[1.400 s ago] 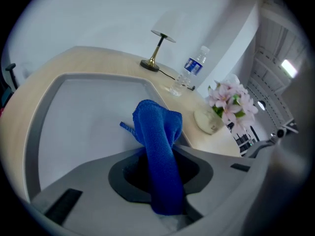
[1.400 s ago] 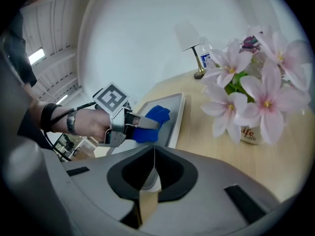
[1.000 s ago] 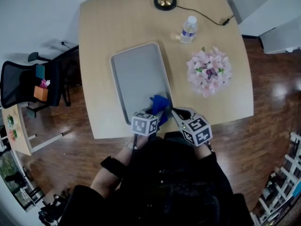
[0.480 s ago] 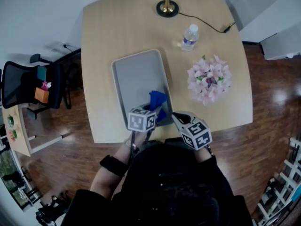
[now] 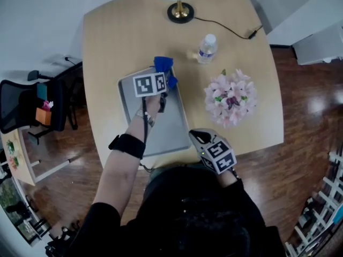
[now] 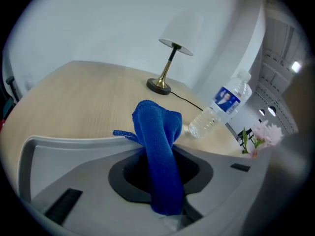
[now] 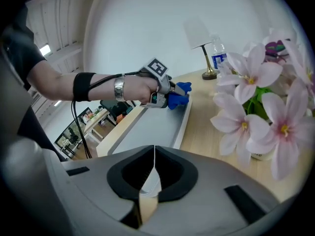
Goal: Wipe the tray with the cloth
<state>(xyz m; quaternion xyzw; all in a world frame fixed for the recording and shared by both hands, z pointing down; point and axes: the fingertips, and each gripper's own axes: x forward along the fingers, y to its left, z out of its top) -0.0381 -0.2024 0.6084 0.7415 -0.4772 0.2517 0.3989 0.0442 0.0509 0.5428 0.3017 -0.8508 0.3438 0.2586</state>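
The left hand-held gripper (image 5: 164,73) swept along the tray (image 5: 172,123) from its 6 o'clock end, close to the person, to its 12 o'clock end. The blue cloth (image 5: 163,64) clamped in its jaws went with it and ended at the tray's far rim, toward the lamp (image 5: 180,10). The left forearm (image 5: 126,157), earlier tucked by the body, stretched out over the counter (image 5: 107,47) and the tray's 7 o'clock corner.

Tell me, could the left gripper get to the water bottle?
Probably yes: the left gripper is at the far end of the tray, and only bare table lies between it and the water bottle. Its jaws are shut on the blue cloth, though, so it couldn't grab it.
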